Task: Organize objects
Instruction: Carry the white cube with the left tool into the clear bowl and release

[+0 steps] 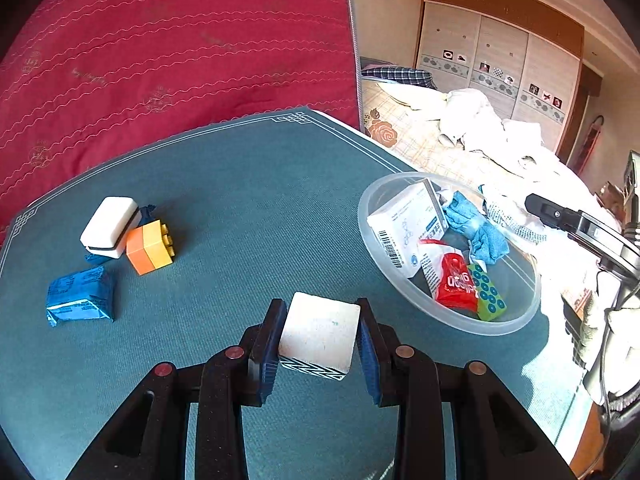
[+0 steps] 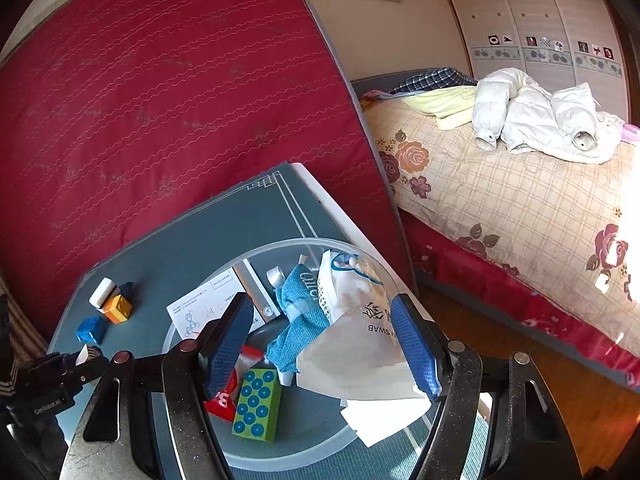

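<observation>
My left gripper (image 1: 320, 336) is shut on a white block with a black zigzag side (image 1: 318, 334), just above the teal mat (image 1: 248, 184). A clear plastic bowl (image 1: 516, 322) to its right holds a white box (image 1: 406, 220), a blue cloth (image 1: 476, 224), a red packet (image 1: 456, 284) and a green dotted box (image 1: 488, 292). My right gripper (image 2: 320, 344) is open over the bowl (image 2: 320, 450), its fingers on either side of a white swab bag (image 2: 352, 340) without touching it. The left gripper shows at the left edge of the right wrist view (image 2: 86, 356).
On the mat's left lie a white eraser-like block (image 1: 110, 226), an orange-yellow brick (image 1: 150, 246) and a blue wrapped packet (image 1: 80, 296). A red mattress (image 1: 160, 48) stands behind the table. A bed with white clothes (image 2: 540, 124) is to the right.
</observation>
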`<state>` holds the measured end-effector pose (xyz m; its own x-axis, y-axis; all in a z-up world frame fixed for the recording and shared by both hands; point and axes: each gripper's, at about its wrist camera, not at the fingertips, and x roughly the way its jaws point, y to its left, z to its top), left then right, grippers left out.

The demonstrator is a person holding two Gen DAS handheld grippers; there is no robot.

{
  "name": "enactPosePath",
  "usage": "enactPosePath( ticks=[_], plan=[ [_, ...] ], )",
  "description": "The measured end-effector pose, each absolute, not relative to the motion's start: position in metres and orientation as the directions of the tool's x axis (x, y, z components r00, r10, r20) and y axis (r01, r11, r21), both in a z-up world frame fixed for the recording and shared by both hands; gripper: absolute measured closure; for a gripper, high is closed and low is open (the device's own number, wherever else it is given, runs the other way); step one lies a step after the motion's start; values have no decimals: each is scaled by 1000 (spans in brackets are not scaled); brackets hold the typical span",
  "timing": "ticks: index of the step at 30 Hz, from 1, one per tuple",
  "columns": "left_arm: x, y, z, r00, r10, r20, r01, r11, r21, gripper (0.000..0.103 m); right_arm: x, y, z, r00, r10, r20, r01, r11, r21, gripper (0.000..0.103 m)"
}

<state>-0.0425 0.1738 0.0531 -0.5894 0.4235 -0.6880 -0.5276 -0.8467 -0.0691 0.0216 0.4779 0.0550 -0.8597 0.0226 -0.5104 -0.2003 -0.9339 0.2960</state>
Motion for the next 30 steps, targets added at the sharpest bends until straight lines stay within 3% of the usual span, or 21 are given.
enactPosePath(
  ticks=[20, 21, 23, 26, 30],
  plan=[
    [-26, 278, 65, -512, 528, -677, -686, -726, -47, 65, 34, 500, 45, -870, -64, -489, -176, -886, 428, 31],
    [-26, 277, 63, -510, 526, -681, -683, -729, -51, 64, 34, 501, 45, -871, -62, -488, -177, -886, 429, 31],
    [-27, 270, 59, -500, 514, -697, -667, -742, -68, 50, 36, 504, 45, -872, -59, -485, -181, -883, 433, 31],
    [-20, 249, 51, -486, 502, -715, -640, -762, -100, 37, 39, 508, 44, -873, -52, -484, -191, -878, 439, 31],
    [1, 219, 44, -469, 488, -736, -618, -777, -121, 33, 42, 511, 40, -869, -46, -493, -206, -872, 444, 31]
  ],
)
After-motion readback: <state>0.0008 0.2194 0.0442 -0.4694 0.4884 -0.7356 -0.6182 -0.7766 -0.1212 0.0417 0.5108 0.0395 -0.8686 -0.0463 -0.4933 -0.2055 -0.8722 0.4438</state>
